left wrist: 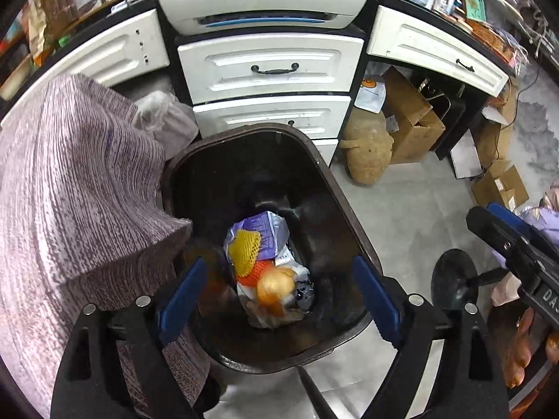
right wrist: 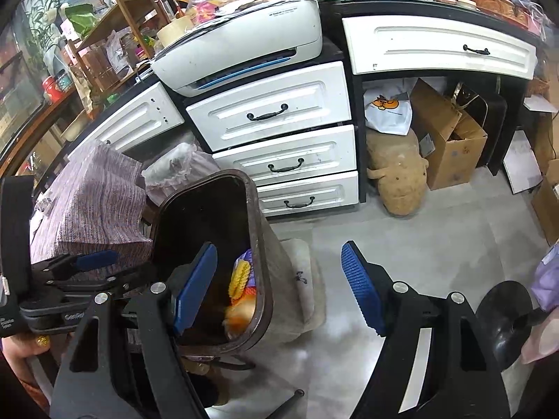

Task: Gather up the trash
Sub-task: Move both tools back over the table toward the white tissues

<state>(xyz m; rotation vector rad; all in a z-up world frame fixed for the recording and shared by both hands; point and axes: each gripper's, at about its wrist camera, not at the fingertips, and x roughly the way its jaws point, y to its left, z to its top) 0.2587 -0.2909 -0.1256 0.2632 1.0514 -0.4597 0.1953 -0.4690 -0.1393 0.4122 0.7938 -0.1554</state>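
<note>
Both my left gripper (left wrist: 279,300) and right gripper (right wrist: 279,289) gape empty; below the left, light crumpled wrappers (left wrist: 269,265) in the bin (left wrist: 353,216) would pinch anywhere.

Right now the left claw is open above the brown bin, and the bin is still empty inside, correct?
Not quite: the left claw is open above the brown bin, but the bin is not empty. The left wrist view shows yellow foam netting and wrappers at its bottom.

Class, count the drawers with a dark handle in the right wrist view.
4: three stacked under the printer, top, middle, bottom; one wide drawer at upper right. Others may be hidden.
</note>
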